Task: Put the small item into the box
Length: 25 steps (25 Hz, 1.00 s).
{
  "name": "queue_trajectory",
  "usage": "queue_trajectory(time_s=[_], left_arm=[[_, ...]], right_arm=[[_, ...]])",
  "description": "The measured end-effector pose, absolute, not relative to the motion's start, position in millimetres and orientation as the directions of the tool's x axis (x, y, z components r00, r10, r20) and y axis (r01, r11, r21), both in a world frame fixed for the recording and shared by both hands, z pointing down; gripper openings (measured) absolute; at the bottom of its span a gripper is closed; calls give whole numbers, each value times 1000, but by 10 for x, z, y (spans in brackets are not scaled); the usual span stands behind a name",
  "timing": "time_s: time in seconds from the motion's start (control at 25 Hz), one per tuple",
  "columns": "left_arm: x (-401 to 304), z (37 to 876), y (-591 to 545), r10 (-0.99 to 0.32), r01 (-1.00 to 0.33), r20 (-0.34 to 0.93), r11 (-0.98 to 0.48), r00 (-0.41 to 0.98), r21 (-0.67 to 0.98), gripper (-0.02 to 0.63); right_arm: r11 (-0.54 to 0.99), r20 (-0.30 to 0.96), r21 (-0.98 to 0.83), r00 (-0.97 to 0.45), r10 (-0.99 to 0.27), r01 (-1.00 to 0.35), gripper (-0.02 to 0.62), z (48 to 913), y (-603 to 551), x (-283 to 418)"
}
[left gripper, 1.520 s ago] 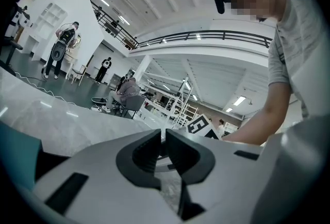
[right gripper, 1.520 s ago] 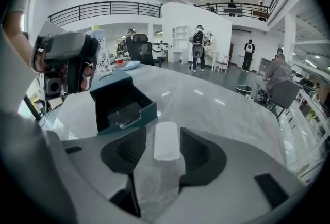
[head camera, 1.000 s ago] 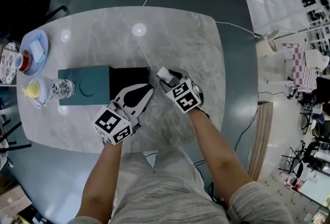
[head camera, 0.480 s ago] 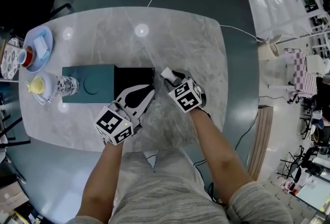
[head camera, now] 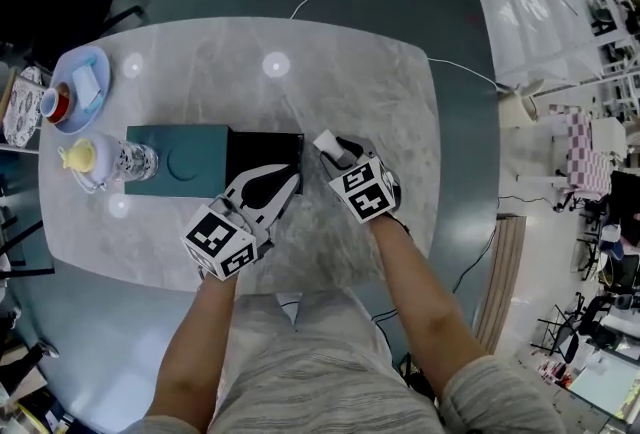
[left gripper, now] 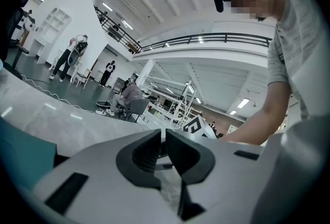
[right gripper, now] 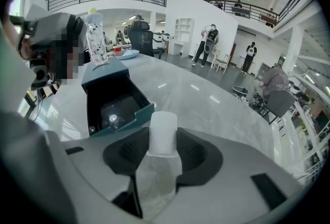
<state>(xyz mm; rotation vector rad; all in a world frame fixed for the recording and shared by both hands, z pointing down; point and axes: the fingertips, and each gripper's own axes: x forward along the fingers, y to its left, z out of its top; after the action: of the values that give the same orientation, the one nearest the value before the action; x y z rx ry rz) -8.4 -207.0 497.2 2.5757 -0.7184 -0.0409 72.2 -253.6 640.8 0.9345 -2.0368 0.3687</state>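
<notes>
A teal box (head camera: 180,162) lies on the marble table, its black drawer (head camera: 264,154) pulled open toward the right. My right gripper (head camera: 331,150) sits just right of the open drawer, shut on a small white cylinder-shaped item (head camera: 324,141). In the right gripper view the white item (right gripper: 163,132) stands upright between both pads of the gripper (right gripper: 163,152), with the open box (right gripper: 103,77) ahead on the left. My left gripper (head camera: 283,180) rests at the drawer's near edge. Its jaws (left gripper: 164,148) are together with nothing between them.
A clear bottle (head camera: 132,163) and a yellow object (head camera: 76,159) stand at the box's left end. A blue plate with a cup (head camera: 76,87) sits at the table's far left. The table's front edge (head camera: 300,287) is close to the person's body.
The head view has shifted slightly. Both grippers keep their places beside the open drawer, and the white item stays in the right gripper.
</notes>
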Motion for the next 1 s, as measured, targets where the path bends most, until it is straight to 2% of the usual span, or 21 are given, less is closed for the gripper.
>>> queue_trajectory(time_s=[0.44,1.0], left_arm=[[-214,4818,-2048,-528,-508,82,-747,845,429,23],[-513,4870,-1973,-570,-552,102,-711,815,437,23]], right_arm=[[696,725,86,-435,-534,-713,184,5925,-2570,400],[786,727,54,-515,-453,-615,184,5964,-2444,-161]])
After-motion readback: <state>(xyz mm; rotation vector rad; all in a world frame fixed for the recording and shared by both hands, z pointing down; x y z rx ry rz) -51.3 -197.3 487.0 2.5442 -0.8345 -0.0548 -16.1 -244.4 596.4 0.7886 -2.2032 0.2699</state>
